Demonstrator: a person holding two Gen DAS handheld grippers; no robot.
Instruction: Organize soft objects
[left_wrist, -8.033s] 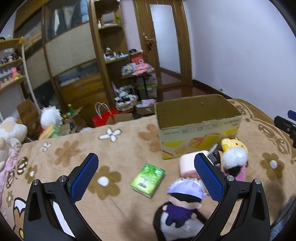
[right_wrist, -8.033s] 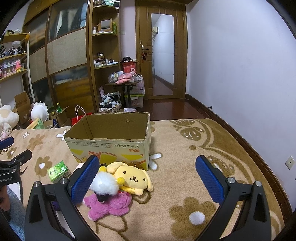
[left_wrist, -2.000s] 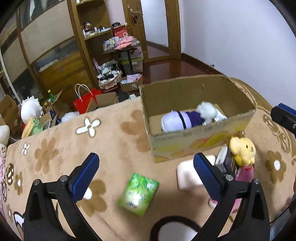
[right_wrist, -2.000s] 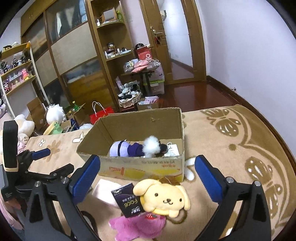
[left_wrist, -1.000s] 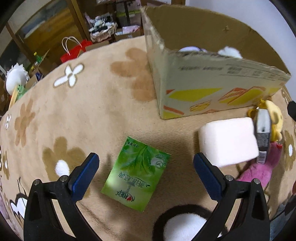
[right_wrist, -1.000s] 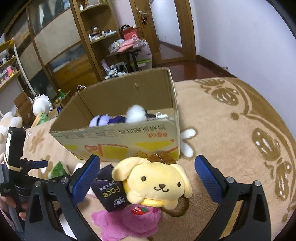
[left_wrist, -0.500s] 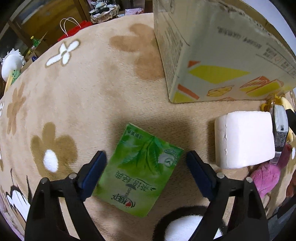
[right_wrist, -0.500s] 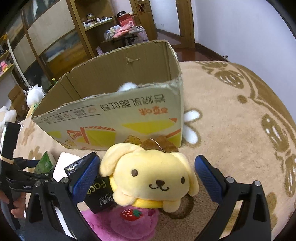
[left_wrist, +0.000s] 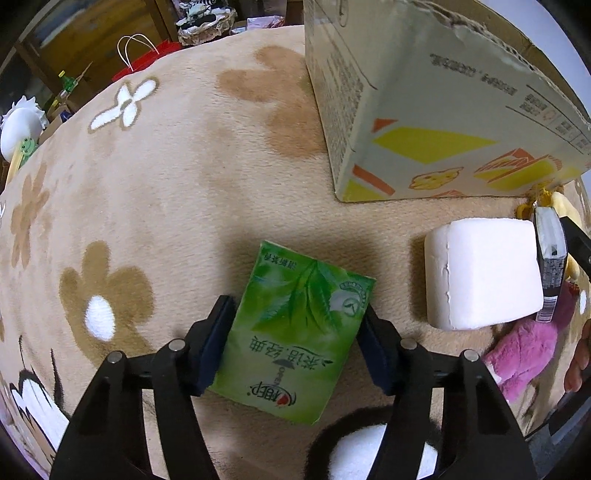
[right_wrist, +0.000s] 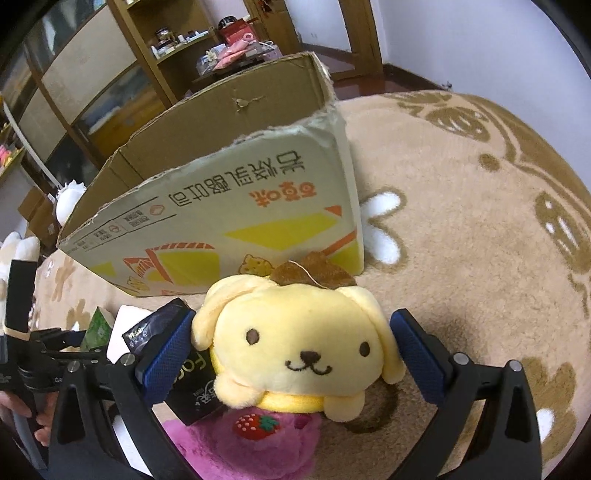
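The rug (left_wrist: 177, 192) is tan with brown and white flowers. The pack (left_wrist: 295, 332) is bright green with a leaf print. The box (right_wrist: 236, 221) is pale card with yellow and orange shapes. The block (left_wrist: 480, 273) is white. The dog plush (right_wrist: 299, 343) is yellow with a brown cap; the plush (right_wrist: 258, 443) beneath it is magenta with a red strawberry. Blue pads (right_wrist: 166, 354) line black jaws.

This is a lived-in home, likely a bedroom or living room. A plush beige carpet with brown flowers (left_wrist: 155, 177) covers the floor, and wooden shelving with glass-fronted cabinets (right_wrist: 110, 74) lines the far wall beside a wooden door frame (right_wrist: 365, 33). Plush toys like the yellow dog (right_wrist: 299, 343) and a cardboard box (right_wrist: 229, 221) lie about.
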